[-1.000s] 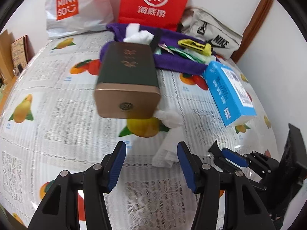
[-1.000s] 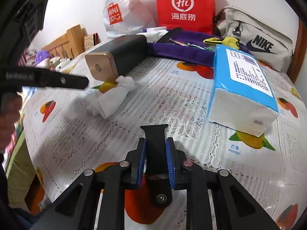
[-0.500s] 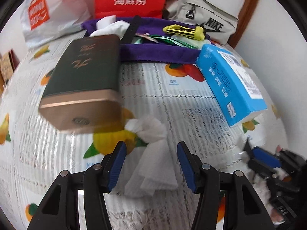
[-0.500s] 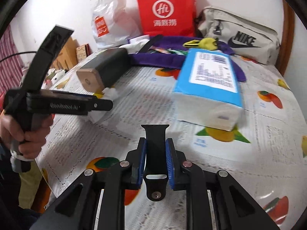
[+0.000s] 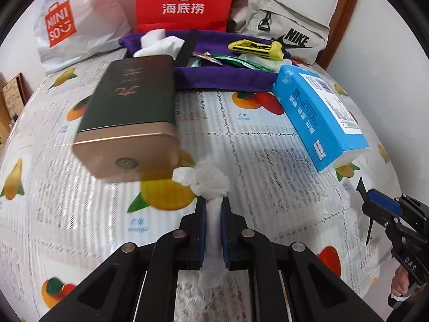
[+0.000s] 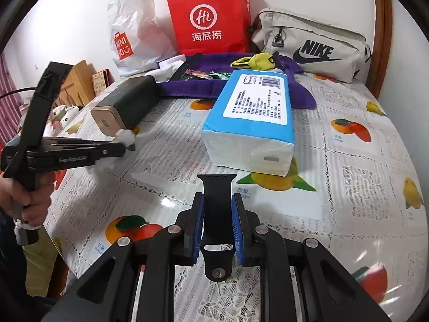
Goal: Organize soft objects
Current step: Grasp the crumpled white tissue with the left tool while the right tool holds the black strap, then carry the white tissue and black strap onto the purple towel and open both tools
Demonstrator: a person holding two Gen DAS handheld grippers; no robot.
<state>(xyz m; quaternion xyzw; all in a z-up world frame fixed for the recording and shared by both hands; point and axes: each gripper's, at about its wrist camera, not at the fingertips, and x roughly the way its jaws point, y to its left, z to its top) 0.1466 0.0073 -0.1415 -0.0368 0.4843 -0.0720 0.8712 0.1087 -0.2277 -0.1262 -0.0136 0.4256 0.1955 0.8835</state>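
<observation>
Between closed left fingers (image 5: 200,230), white tissue (image 5: 211,187).

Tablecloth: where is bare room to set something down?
Free: the tablecloth right of the blue tissue pack, and the front strip before it. Crowded: the back, where the purple cloth, red bag and Nike pouch sit.

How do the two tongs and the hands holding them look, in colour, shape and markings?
Both tongs, left and right, have black angular frames with silver rivets and flat blue pads on their fingers. The right tongs' body shows white letters "DAS" in the left view. A bare left hand grips a black handle; no sleeve visible.
</observation>
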